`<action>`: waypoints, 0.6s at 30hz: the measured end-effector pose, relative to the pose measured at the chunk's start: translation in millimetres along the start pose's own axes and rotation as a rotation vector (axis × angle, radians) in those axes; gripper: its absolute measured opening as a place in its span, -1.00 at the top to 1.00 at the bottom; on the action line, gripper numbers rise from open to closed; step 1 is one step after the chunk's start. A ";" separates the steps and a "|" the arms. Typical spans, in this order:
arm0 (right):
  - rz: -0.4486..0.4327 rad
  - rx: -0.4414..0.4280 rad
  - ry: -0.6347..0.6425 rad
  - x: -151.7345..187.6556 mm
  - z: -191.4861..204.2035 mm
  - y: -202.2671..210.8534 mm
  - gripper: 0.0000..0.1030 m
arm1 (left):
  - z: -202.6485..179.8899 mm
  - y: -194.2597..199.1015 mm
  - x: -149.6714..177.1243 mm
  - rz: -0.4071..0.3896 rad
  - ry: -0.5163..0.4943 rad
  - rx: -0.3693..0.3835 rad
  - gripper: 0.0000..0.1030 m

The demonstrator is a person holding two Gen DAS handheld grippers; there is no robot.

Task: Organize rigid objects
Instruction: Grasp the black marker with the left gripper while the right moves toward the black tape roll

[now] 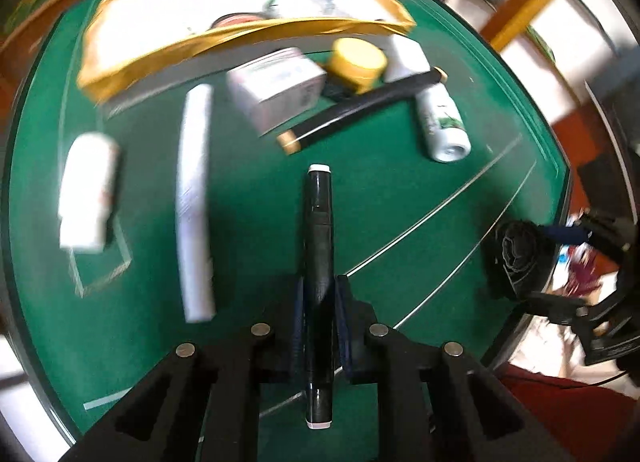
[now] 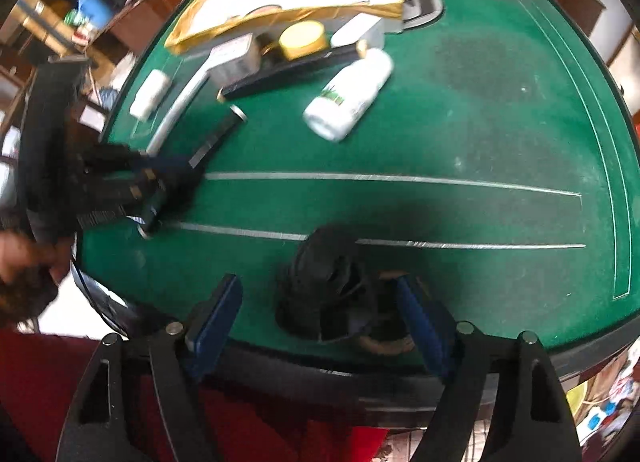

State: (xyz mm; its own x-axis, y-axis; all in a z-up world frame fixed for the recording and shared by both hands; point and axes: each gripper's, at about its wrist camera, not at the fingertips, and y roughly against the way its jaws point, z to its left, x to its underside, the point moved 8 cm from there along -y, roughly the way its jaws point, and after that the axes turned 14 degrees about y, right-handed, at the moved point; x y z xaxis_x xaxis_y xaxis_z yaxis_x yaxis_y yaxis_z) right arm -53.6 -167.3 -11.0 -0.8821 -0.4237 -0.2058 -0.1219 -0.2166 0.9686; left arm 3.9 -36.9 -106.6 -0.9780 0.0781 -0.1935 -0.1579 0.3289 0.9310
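Observation:
My left gripper (image 1: 320, 294) is shut on a black marker-like tube (image 1: 319, 246) with white ends, held above the green table (image 1: 380, 198); it also shows in the right wrist view (image 2: 218, 134). My right gripper (image 2: 320, 302) is open around a black folded umbrella (image 2: 332, 286) lying at the table's near edge, without touching it; the umbrella also shows in the left wrist view (image 1: 520, 258). Ahead lie a white bottle (image 1: 442, 118), a black stick with gold ends (image 1: 360, 108), a yellow-lidded jar (image 1: 358, 60), a white box (image 1: 276, 88), a long white tube (image 1: 196, 198) and a white container (image 1: 88, 190).
A yellow padded envelope (image 1: 240, 10) lies at the far side of the table. White lines (image 2: 400, 178) run across the felt. The table's rim (image 2: 360, 366) is right below my right gripper. Shelves and furniture surround the table.

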 end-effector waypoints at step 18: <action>-0.142 -0.004 0.060 -73.7 16.1 -27.3 -0.27 | 17.7 9.1 11.5 -0.001 0.115 0.047 0.64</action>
State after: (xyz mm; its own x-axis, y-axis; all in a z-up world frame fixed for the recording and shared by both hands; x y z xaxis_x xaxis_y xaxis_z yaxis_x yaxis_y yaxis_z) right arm 7.5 -116.0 -20.0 -0.8274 -0.4403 -0.3485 -0.2411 -0.2818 0.9287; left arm -6.4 -16.3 -105.8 -0.9874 -0.0298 -0.1552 -0.1550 0.3725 0.9150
